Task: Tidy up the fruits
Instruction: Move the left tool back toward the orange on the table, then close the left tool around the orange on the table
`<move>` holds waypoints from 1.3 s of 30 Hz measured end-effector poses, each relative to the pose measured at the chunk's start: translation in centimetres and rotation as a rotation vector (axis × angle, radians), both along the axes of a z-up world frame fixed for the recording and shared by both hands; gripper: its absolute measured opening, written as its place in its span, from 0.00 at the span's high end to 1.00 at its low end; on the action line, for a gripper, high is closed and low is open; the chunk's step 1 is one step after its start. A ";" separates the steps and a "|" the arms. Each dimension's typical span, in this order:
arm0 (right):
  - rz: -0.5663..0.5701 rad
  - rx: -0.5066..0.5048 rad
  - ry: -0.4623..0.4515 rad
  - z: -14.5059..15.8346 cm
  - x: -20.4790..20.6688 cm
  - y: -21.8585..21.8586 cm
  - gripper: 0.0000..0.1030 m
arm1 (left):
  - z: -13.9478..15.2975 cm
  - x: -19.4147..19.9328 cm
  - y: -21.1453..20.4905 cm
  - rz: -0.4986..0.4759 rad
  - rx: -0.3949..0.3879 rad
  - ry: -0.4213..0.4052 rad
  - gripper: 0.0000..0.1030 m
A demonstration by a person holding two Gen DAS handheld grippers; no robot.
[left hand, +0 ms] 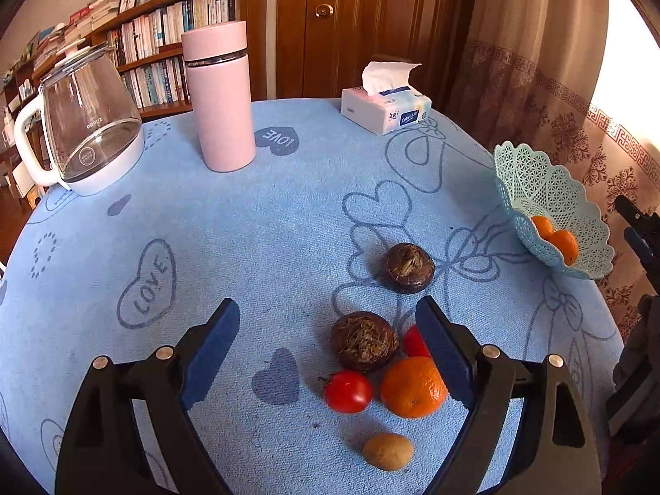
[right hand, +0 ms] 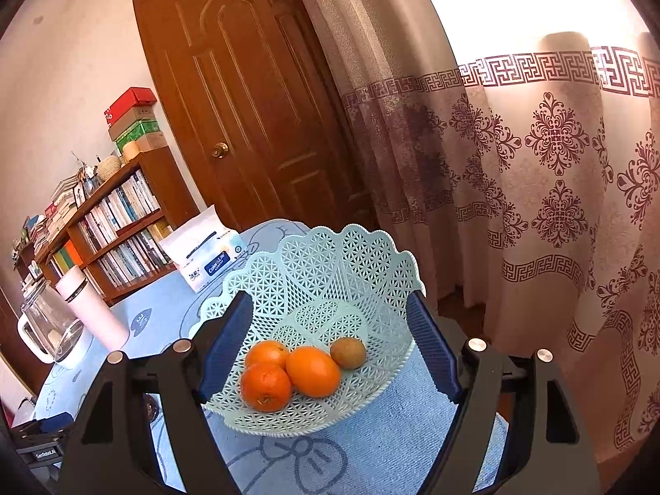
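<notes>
My left gripper [left hand: 328,309] hangs open over loose fruit on the blue tablecloth [left hand: 247,227]. Between its fingers lie a dark brown fibrous fruit [left hand: 364,341], a red tomato [left hand: 347,392], an orange [left hand: 412,387] and a small tan fruit [left hand: 387,451]. A second tomato [left hand: 413,342] is half hidden behind the right finger. Another brown fruit [left hand: 409,268] lies further off. My right gripper [right hand: 330,303] stands open around the pale green lattice basket [right hand: 330,264], touching nothing. The basket holds three oranges [right hand: 312,371] and a tan fruit [right hand: 348,353]. In the left wrist view the basket [left hand: 548,189] sits at the table's right edge.
A pink flask [left hand: 220,95] and a glass kettle [left hand: 88,123] stand at the back left. A tissue pack [left hand: 385,111] lies at the back. Bookshelf [left hand: 156,41], wooden door [right hand: 247,103] and patterned curtain [right hand: 557,206] surround the round table. The right gripper's body [left hand: 639,227] shows at the right edge.
</notes>
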State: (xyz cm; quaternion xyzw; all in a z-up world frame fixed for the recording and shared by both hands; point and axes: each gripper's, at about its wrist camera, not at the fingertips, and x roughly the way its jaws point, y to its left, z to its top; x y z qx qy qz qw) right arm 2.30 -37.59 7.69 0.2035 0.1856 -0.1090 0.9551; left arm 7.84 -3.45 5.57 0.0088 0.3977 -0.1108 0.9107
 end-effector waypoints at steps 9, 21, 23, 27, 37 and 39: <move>0.009 -0.001 0.008 -0.1 0.1 0.2 0.24 | -0.9 -2.3 -1.2 -0.052 -0.013 0.030 0.16; 0.021 -0.007 0.011 -0.2 0.2 0.4 0.24 | -2.1 -3.7 -4.4 -0.107 0.090 0.008 0.29; 0.022 -0.007 0.011 -0.2 0.2 0.5 0.24 | -2.3 -3.7 -4.6 -0.100 0.118 -0.007 0.31; 0.024 -0.011 0.013 -0.2 0.2 0.6 0.24 | -2.5 -3.5 -4.9 -0.090 0.157 -0.027 0.38; 0.030 -0.011 0.017 -0.2 0.3 0.6 0.24 | -2.5 -4.0 -4.3 -0.086 0.170 -0.052 0.44; 0.032 -0.012 0.018 -0.2 0.3 0.7 0.24 | -2.5 -3.9 -3.4 -0.065 0.168 -0.050 0.43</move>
